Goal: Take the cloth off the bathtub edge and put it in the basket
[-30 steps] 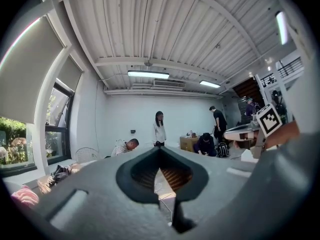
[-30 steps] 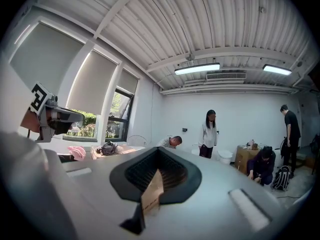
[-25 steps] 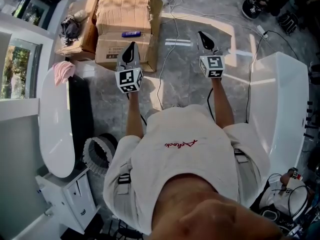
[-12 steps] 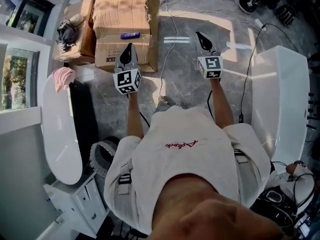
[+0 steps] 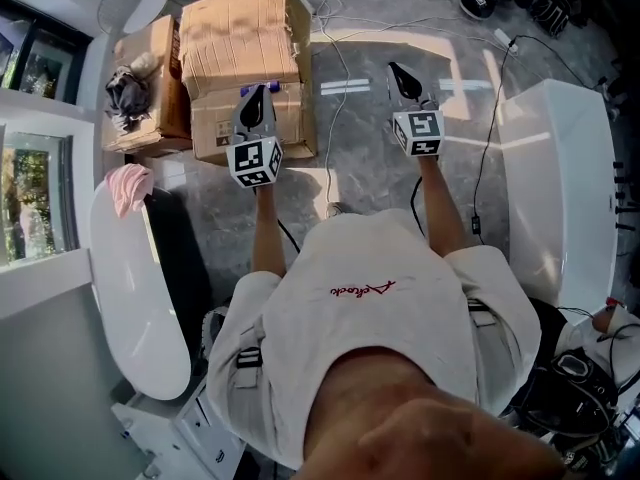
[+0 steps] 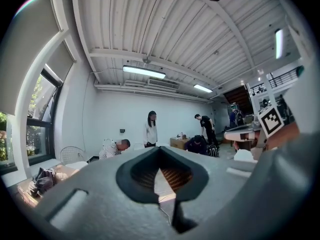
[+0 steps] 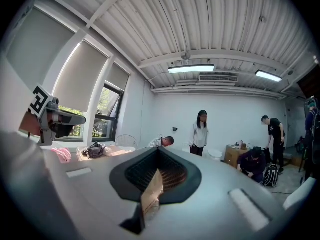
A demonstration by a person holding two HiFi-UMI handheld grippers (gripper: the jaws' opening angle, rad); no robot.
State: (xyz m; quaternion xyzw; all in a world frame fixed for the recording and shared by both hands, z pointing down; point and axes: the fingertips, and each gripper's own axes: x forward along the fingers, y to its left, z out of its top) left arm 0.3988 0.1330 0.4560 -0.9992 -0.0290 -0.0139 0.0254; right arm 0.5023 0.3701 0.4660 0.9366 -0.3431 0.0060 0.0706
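- Cloth (image 5: pixel 130 186): pink, bunched, draped on the end rim of the left tub (image 5: pixel 125 288), by the window wall. It also shows far left in the right gripper view.
- Long axis: none clear. It is a crumpled lump, slightly longer along the tub's length than across it, so any pinch across the bunch should do.
- Direction: the cloth lies off to the left of the left tongs (image 5: pixel 258 96), well apart from them and a bit nearer the person than their tips. Bare floor lies between them.
- Left tongs: closed and empty, with nothing between the jaws. They point level and forward at the boxes (image 5: pixel 245 58), not at the cloth.
- Right tongs (image 5: pixel 400 73): also closed and empty, pointing the same way. They are farther from the cloth, with the left tongs between the two.
- My read: this is the left hand's job. It needs to swing left towards the tub end, open the jaws and tip down onto the rim. Nothing has been grasped yet.
- Risk: the rim is smooth and curved, so a shallow pinch could just push the cloth into the tub.
- Basket: not clearly in view here. The person's body covers the floor beside the tub.
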